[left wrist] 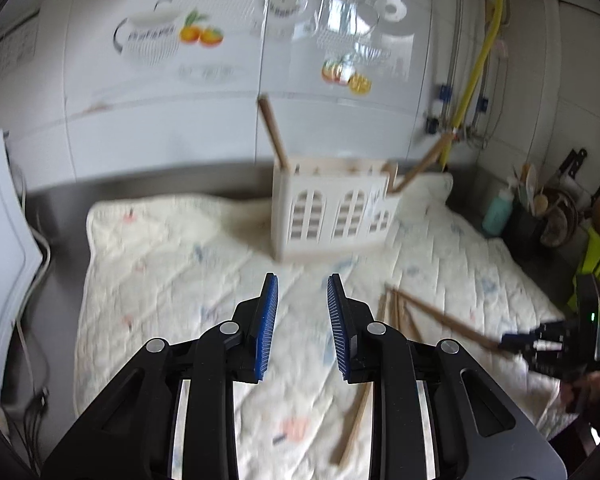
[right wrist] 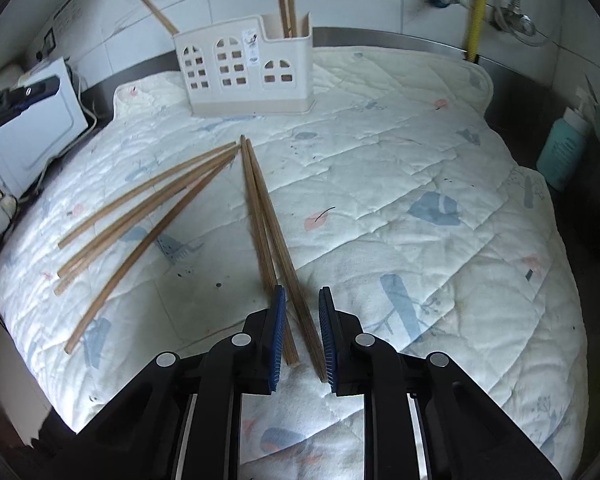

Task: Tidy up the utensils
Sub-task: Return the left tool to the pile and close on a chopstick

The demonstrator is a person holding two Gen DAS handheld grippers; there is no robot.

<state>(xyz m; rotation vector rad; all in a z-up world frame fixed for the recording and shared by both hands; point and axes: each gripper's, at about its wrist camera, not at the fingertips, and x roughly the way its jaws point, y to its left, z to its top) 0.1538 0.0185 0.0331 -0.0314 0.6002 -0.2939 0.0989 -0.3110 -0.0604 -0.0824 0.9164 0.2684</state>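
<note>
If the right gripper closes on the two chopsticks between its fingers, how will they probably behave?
The two chopsticks look thin, straight and wooden, so probably stiff and light. They cross in a narrow V between the right gripper, so one may slip or pivot out. Gripped near one end, the long free part may sag toward the quilted mat.
</note>
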